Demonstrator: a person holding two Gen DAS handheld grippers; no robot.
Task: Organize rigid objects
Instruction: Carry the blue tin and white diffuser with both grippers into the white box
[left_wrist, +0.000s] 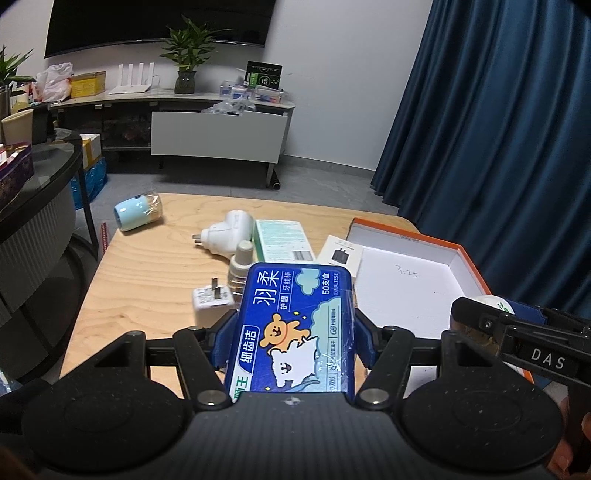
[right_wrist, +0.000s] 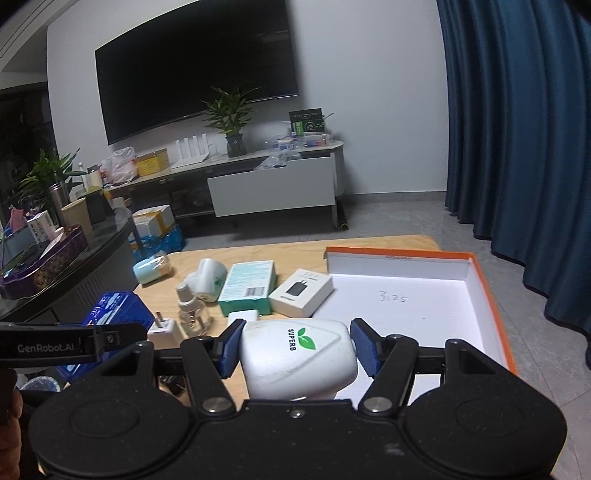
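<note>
Fingers (left_wrist: 364, 341) left clamp floss box (left_wrist: 291, 328); right grip white plug-in (right_wrist: 297, 356).

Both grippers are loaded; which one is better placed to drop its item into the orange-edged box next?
Right. The right gripper holds the white SUPERB device at the box edge; the left gripper, holding the blue floss box, sits farther left.

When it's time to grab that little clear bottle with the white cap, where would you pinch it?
I'd pinch the clear bottle across its wide glass body, coming down from above. It stands upright, and the cap is narrow and could slip. The white plug adapter sits close on one side and the green box on the other, so there is little room for fingers.
</note>
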